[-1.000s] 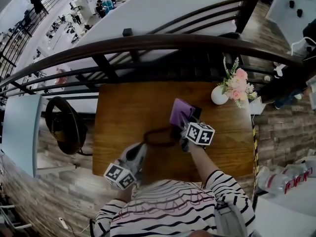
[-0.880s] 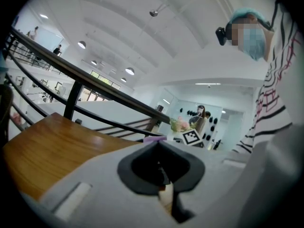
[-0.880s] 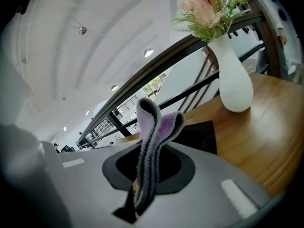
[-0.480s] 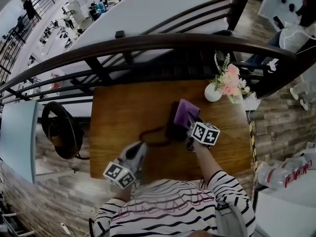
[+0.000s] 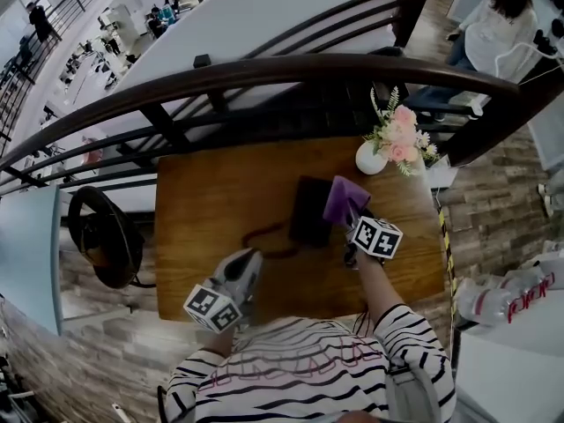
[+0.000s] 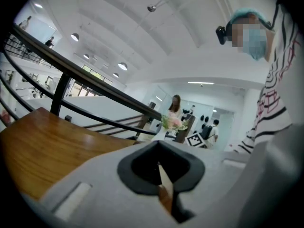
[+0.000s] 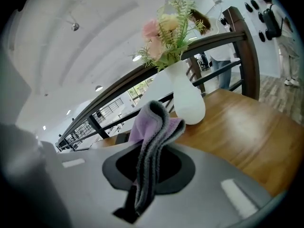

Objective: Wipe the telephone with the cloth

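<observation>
A black telephone (image 5: 308,210) lies flat in the middle of the wooden table (image 5: 211,201), and its dark cord (image 5: 269,234) loops off to the left. My right gripper (image 5: 352,218) is shut on a purple cloth (image 5: 345,198), which rests over the phone's right edge. In the right gripper view the cloth (image 7: 151,132) stands folded up out of the right gripper (image 7: 145,177). My left gripper (image 5: 249,261) hovers near the table's front edge, left of the phone and apart from it. In its own view the left gripper (image 6: 164,186) is shut and holds nothing.
A white vase of pink flowers (image 5: 388,146) stands at the table's back right corner, close behind the cloth, and the vase (image 7: 188,99) also shows in the right gripper view. A dark railing (image 5: 264,77) runs along the far side. A black chair (image 5: 101,236) sits left of the table.
My right gripper has slid the cloth to the right across the phone, uncovering most of the phone's top. The left gripper has stayed near the front edge.
</observation>
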Available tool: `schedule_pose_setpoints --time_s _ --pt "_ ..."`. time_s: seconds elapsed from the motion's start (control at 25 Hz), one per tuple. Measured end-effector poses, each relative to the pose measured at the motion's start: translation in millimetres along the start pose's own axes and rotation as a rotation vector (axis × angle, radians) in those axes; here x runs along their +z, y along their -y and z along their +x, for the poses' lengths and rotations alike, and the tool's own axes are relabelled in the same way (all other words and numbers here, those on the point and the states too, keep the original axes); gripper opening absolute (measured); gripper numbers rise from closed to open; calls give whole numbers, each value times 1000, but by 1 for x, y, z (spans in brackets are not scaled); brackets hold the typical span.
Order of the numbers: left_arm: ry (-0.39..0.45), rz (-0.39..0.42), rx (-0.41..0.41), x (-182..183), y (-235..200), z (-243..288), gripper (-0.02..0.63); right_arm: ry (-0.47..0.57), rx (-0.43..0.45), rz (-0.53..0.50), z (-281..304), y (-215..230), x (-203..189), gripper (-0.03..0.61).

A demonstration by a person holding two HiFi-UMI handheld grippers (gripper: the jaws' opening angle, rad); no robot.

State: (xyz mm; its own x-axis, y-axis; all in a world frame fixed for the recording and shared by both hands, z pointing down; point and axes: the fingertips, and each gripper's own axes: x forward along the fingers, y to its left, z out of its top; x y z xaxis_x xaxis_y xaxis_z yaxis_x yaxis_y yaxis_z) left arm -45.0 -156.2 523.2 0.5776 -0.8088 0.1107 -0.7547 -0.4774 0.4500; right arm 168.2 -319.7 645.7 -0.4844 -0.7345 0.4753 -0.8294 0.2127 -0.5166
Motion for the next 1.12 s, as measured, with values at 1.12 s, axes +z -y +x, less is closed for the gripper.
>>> schedule_pose_setpoints --time_s 1.12 --pt "54 -2 72 17 -20 -67 2 -80 251 -27 23 -145 -65 35"
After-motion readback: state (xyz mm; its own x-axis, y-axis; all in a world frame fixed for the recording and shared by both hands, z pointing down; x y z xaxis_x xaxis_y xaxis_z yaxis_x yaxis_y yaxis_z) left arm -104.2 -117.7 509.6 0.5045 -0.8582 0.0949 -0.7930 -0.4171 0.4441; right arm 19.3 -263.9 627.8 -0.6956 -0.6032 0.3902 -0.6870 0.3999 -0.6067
